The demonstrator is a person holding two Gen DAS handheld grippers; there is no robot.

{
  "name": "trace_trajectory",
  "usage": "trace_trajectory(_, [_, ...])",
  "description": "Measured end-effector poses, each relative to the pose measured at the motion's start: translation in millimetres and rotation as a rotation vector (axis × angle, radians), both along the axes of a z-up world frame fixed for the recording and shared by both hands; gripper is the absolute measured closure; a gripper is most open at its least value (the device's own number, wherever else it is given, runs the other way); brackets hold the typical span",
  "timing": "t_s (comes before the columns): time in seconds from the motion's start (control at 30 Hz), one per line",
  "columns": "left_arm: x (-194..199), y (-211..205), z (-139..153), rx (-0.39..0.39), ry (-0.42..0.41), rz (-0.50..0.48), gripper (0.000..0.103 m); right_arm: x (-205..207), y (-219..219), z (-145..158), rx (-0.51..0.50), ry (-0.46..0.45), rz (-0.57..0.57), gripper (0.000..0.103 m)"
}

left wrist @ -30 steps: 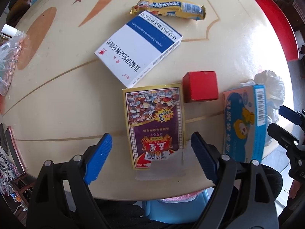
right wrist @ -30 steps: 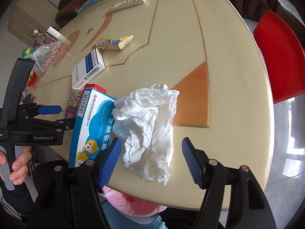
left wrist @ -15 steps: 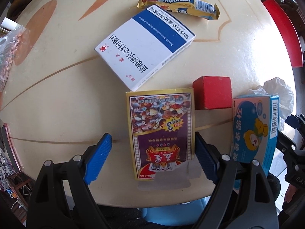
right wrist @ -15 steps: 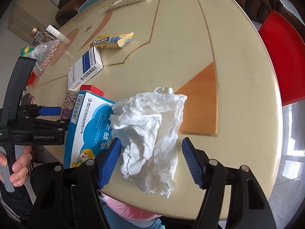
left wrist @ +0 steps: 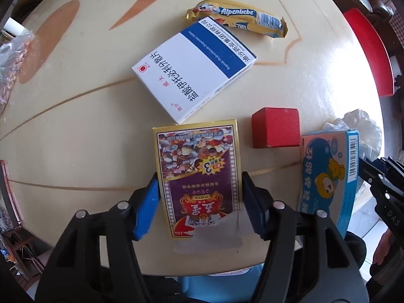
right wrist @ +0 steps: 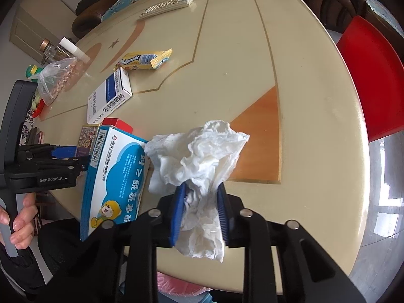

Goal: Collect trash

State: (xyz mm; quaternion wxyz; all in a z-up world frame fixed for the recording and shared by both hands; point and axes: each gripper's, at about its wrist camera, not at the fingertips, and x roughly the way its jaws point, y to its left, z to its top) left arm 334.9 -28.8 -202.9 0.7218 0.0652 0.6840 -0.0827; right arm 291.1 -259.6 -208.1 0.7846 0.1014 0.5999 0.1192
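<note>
A yellow-edged playing-card box lies flat near the table's front edge. My left gripper points straight down, its jaws closing, both blue pads against the box's long sides. Further right, a crumpled white tissue lies at the table edge. My right gripper is closing, its pads pinching the tissue's lower part. Between the two stands a blue medicine box with a bear on it, touching the tissue.
A red block, a white-and-blue carton and a yellow candy wrapper lie further in on the round table. A remote and a bag of nuts sit at the far side. A red chair stands right.
Both grippers went from wide open to closed in: the left onto the card box's sides, the right onto the tissue, which bunched up between its pads.
</note>
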Motion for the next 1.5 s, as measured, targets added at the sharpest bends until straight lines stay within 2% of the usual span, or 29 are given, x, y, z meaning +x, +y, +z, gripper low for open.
trace_trajectory(0.17, [0.2, 13.4, 4.4, -0.005, -0.018, 0.011, 0.042, -3.9, -3.2, 6.2, -0.003, -0.026, -0.014, 0.088])
trace_trajectory(0.53, [-12.4, 26.8, 23.0, -0.004, -0.059, 0.007, 0.042, -15.4, -3.0, 25.2, -0.040, -0.078, -0.022, 0.089])
trace_trajectory(0.83, [-47.2, 41.0, 61.1, -0.001, -0.129, 0.010, 0.042, -26.6, -9.5, 52.1, -0.072, -0.142, -0.052, 0.089])
trace_trajectory(1.03, [-64.2, 58.6, 92.0, -0.009, -0.176, 0.006, 0.042, -39.4, -7.6, 80.3, -0.090, -0.202, -0.052, 0.089])
trace_trajectory(1.27, [-81.7, 38.5, 118.6, -0.022, -0.257, -0.025, 0.042, -72.7, 3.6, 130.1, -0.091, -0.300, -0.024, 0.089])
trace_trajectory(1.5, [-109.8, 37.4, 150.7, -0.043, -0.340, -0.056, 0.042, -115.6, 20.3, 171.5, -0.084, -0.379, 0.020, 0.089])
